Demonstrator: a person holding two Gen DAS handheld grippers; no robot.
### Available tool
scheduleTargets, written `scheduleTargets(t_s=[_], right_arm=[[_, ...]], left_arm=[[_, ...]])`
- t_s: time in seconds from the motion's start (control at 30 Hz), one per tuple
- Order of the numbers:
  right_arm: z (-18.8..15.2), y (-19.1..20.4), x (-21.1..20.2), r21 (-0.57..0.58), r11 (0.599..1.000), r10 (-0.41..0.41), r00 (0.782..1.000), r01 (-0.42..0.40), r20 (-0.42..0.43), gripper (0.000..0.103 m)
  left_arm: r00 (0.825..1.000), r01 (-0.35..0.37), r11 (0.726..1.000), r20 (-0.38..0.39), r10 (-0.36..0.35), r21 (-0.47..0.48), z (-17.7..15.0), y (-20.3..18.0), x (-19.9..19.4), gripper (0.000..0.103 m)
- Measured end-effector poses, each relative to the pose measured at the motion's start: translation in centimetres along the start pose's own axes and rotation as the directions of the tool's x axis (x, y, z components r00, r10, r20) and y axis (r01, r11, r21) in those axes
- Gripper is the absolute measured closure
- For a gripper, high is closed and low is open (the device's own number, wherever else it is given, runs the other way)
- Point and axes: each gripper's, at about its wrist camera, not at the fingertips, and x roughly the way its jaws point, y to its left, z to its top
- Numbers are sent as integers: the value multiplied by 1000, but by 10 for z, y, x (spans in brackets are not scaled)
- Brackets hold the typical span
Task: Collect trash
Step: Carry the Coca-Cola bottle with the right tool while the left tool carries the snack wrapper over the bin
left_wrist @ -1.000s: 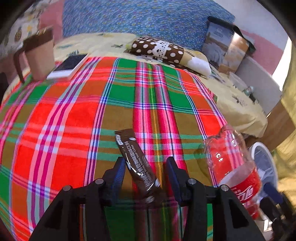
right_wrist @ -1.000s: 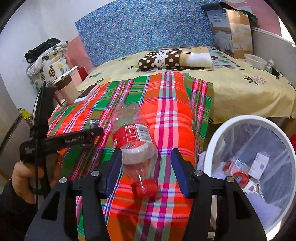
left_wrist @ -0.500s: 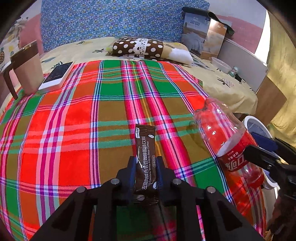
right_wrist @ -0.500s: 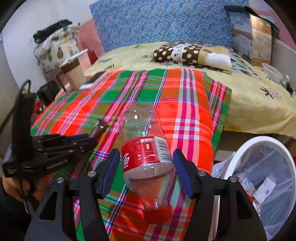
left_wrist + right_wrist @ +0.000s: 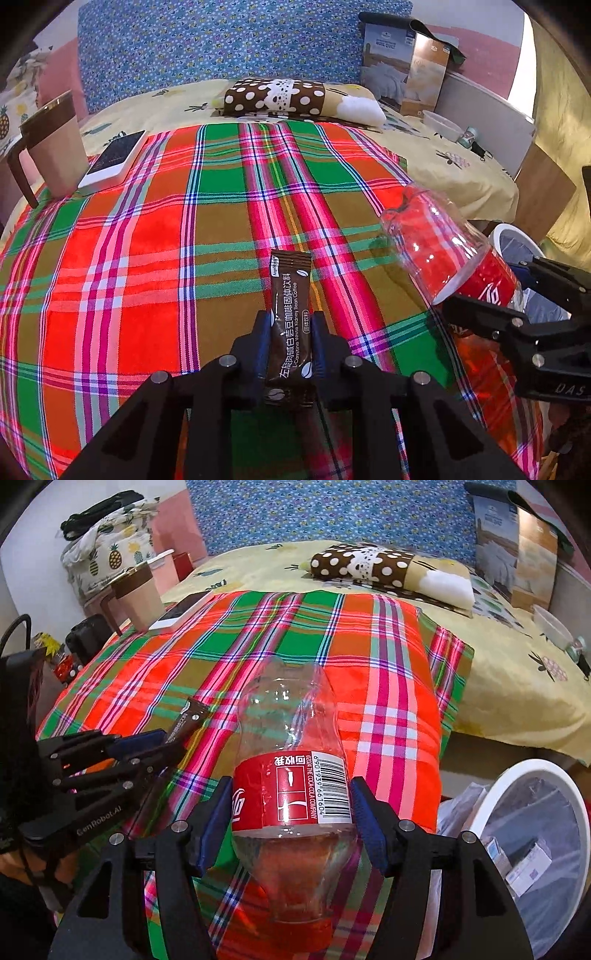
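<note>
Currently: left gripper clamped on brown coffee sachet over red-green plaid cloth. Right gripper pads against red-labelled clear plastic bottle, beside white bin.

A plaid cloth covers the near part of the bed. At the cloth's far left corner a mug stands with a phone just beside it on the right. Near the cloth's front edge a sachet lies between the left gripper's fingers. To its right, near the cloth's right edge, a bottle lies between the right gripper's fingers. Behind the cloth, a pillow lies on the bed. A bin stands beside the bed's right front corner.
</note>
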Motion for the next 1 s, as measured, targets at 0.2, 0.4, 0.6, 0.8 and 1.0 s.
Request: scheduleTargets(t_s=[0.2, 0.4, 0.6, 0.8, 1.0], right_arm=[[-4, 3, -5, 3, 1000, -6, 1000, 6, 19, 39], [-7, 6, -10, 17, 1000, -11, 1000, 10, 29, 39], [-15, 7, -14, 38, 999, -18, 999, 16, 30, 39], [-22, 8, -13, 47, 999, -24, 1000, 24, 3, 39], [-26, 10, -16, 52, 998, -17, 1000, 16, 5, 39]], left_arm=[[1000, -30, 999, 5, 30, 34, -2, -5, 0, 81], [1000, -23, 1000, 3, 23, 18, -3, -3, -3, 83], [1000, 7, 1000, 5, -7, -5, -8, 0, -10, 83], [999, 45, 999, -2, -45, 1, -20, -3, -21, 83], [996, 85, 996, -17, -85, 1, -32, -3, -30, 83]])
